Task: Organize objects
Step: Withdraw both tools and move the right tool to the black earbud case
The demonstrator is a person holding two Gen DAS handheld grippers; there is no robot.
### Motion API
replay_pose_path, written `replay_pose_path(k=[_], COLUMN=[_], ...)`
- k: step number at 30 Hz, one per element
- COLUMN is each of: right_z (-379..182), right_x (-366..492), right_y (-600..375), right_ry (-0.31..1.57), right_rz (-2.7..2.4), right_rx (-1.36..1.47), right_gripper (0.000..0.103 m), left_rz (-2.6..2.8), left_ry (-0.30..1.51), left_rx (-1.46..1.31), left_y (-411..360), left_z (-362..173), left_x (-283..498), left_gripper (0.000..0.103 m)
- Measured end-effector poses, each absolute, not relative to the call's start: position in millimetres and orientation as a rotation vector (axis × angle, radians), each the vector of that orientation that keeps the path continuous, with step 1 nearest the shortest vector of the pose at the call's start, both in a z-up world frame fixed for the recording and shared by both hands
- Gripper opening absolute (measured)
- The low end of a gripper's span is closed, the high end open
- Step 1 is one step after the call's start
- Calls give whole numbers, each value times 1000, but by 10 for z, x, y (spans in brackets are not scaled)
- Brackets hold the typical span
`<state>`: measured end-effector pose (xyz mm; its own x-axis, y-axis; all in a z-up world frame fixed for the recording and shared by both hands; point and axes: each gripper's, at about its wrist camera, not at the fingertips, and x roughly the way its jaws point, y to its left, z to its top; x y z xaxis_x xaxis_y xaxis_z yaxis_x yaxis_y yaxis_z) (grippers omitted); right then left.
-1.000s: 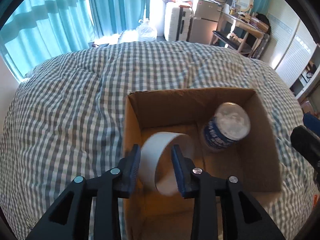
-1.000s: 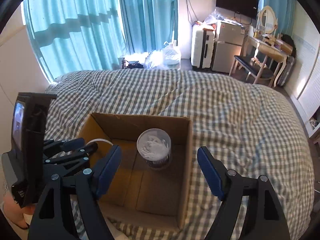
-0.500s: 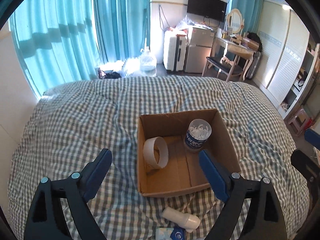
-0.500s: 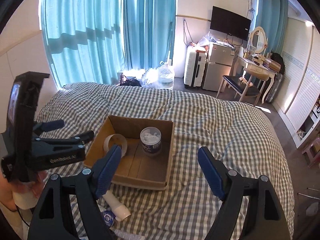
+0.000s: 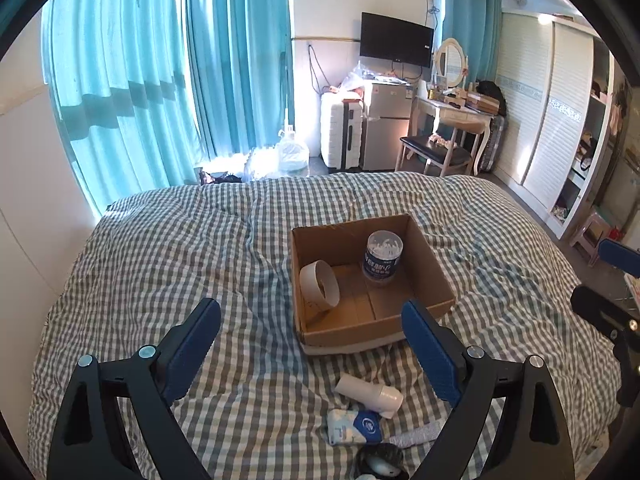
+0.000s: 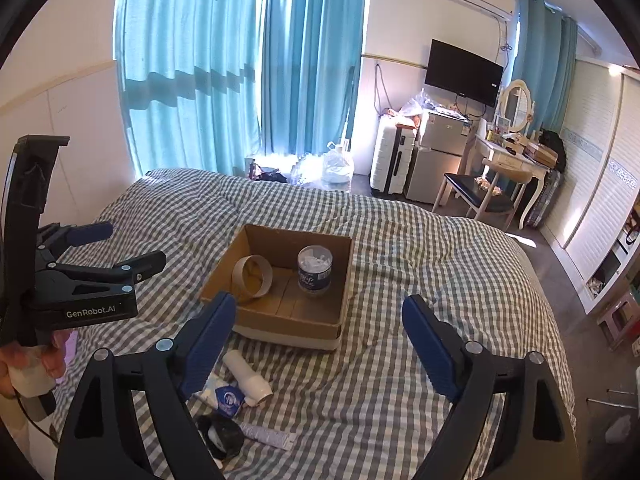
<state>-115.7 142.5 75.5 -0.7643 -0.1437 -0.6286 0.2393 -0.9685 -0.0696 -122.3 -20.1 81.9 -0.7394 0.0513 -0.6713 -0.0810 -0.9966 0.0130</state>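
Observation:
An open cardboard box (image 5: 438, 280) (image 6: 346, 276) sits on the checked duvet. Inside it a white tape roll (image 5: 318, 284) (image 6: 252, 276) stands on edge at the left, and a clear jar (image 5: 382, 258) (image 6: 315, 270) with a blue label stands upright at the back. My left gripper (image 5: 310, 312) (image 6: 134, 244) hovers open and empty, back from the box. The right gripper (image 6: 319, 305) (image 5: 592, 276) hangs beside it, its jaws opening with nothing between them. Nearer me lie a white bottle (image 5: 370, 394) (image 6: 248, 376), a tissue pack (image 5: 352, 430) (image 6: 224, 396), a thin tube (image 6: 268, 436) and a black round thing (image 5: 380, 464) (image 6: 220, 436).
The duvet (image 5: 180, 264) covers a wide bed. Beyond its far edge hang teal curtains (image 5: 160, 80), with a white suitcase (image 5: 342, 136), a small fridge (image 5: 386, 128), a dressing table and chair (image 5: 436, 152). A person's hand (image 6: 28, 364) holds the left gripper's handle.
The left gripper let go of the tape roll inside the box and opened wide. Both grippers pulled back and up from the box, bringing the loose items near me into view.

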Motion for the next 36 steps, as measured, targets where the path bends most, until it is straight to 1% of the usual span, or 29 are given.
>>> replay_pose_path(k=[4,7,9,13,17,21,25,29,36], right_z=[541,224,27,-361,-703,-1036,-1314,-1565,-1751], right_x=[-980,-861,-807,-712,-662,-628,-579,-562,-508], right_y=[1315,1197,1134,970,827,702,591,522,343], right_ry=[236,228,209,272,307,358,377,324,383], right_rz=[-2723,-2658,-2624,-2592,-2535,-2474,-2420,-2341,-2299], right_rx=[990,1047,1080,1126,1163,1230,1301,1378,1393], right_gripper=[88,88,88,88,88,88,88,88,87], left_rz=[2893,2928,2932,2922,2922,2938,2908,2910,2918], left_ry=[80,114,83,27,14,26,47,15,-21], left_rx=[-1093,-1133,-1174,-1247,-1292,-1310,-1359,-1406,-1417], left_y=[-297,-396,-502,-657,-705,-721,-772,-897,-990], left_z=[699,519,330,-26,-373,-602,-776,-884,-922], left_x=[-973,-805,-694,-564,-448,-377,-354,-342,-334], left_gripper=[95,95,95,95,95,95,95,95,95])
